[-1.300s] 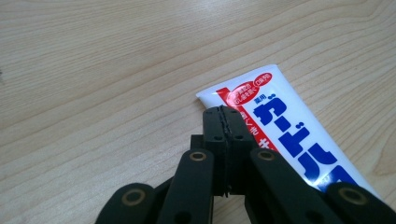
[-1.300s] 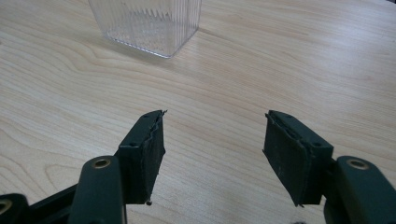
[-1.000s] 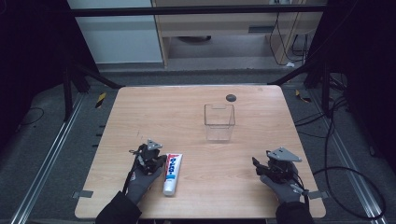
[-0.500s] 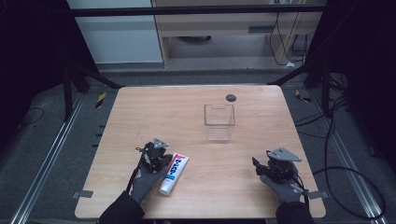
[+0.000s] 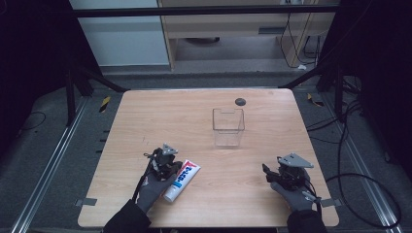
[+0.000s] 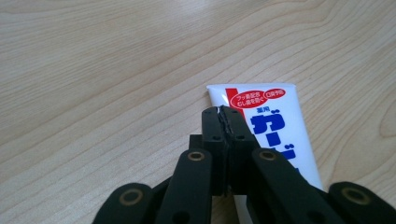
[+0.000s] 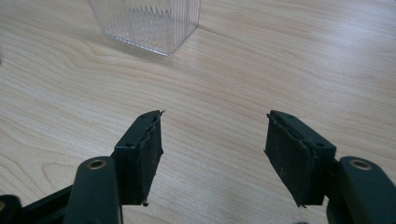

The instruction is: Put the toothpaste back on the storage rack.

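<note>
The left gripper (image 6: 223, 112) has its jaws pressed flat together, nothing between them, its tips low over the upper left corner of the toothpaste tube (image 6: 271, 126). From the high view the left gripper (image 5: 165, 162) sits just beside that tube (image 5: 182, 180), which lies flat on the table (image 5: 145, 116) near the front edge, crimped end pointing away from the person and cap end toward them. Whether the tips actually touch the tube I cannot tell.

My reading is that the approach to the tube is the step in hand and no grasp exists yet. The next move calls for the jaws to part wide enough to straddle the tube across its flat body, then close (the tube is soft, so a light squeeze should do).

The right gripper (image 7: 212, 140) stands wide open over bare wood, holding nothing; from above it (image 5: 284, 174) rests near the table's front right, well apart from the tube.

Farther out, the clear ribbed plastic box (image 5: 228, 127) stands upright at the table's middle and looks empty. A small dark disc (image 5: 240, 101) lies beyond it.
</note>
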The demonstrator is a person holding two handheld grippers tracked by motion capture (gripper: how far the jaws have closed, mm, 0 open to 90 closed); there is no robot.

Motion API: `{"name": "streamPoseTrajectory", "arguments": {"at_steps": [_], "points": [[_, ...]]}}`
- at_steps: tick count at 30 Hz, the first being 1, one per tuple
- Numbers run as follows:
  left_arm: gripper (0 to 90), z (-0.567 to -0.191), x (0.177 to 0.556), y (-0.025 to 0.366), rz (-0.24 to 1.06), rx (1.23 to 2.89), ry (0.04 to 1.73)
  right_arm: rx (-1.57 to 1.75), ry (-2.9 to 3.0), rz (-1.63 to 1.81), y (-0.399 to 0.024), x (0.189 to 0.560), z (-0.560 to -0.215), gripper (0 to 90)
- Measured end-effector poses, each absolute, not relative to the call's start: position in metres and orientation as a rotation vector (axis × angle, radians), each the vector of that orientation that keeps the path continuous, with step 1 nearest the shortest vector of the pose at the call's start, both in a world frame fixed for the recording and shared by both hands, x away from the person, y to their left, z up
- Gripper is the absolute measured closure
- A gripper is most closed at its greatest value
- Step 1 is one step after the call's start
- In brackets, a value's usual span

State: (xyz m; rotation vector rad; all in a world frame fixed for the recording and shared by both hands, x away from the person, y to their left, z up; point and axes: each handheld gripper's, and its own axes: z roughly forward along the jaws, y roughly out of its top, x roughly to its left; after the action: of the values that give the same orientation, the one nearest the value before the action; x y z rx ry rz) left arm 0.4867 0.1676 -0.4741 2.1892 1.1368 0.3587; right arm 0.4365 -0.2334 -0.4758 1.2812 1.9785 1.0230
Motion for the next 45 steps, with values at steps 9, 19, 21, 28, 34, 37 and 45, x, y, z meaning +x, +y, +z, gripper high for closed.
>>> {"name": "streamPoseTrajectory", "arguments": {"at_steps": [9, 19, 21, 28, 34, 37, 45], "points": [[77.7, -0.458, 0.479, 0.169, 0.403, 2.182, 1.086, 1.281, 1.977, 1.020, -0.236, 0.435, -0.475, 35.6], [60.0, -0.435, 0.473, 0.168, 0.398, 2.195, 1.047, 1.291, 1.970, 1.023, -0.240, 0.434, -0.475, 34.6], [57.2, -0.432, 0.472, 0.167, 0.397, 2.196, 1.040, 1.295, 1.970, 1.024, -0.241, 0.434, -0.475, 34.4], [45.2, -0.428, 0.470, 0.160, 0.387, 2.225, 1.026, 1.293, 1.972, 1.020, -0.242, 0.435, -0.475, 33.9], [37.7, -0.427, 0.469, 0.155, 0.357, 2.255, 1.012, 1.296, 1.974, 1.017, -0.241, 0.435, -0.475, 33.5], [34.1, -0.429, 0.470, 0.152, 0.347, 2.288, 1.010, 1.293, 1.976, 1.013, -0.240, 0.436, -0.475, 33.4], [31.0, -0.433, 0.472, 0.146, 0.322, 2.334, 1.010, 1.294, 1.984, 1.003, -0.239, 0.437, -0.476, 32.9]]}}
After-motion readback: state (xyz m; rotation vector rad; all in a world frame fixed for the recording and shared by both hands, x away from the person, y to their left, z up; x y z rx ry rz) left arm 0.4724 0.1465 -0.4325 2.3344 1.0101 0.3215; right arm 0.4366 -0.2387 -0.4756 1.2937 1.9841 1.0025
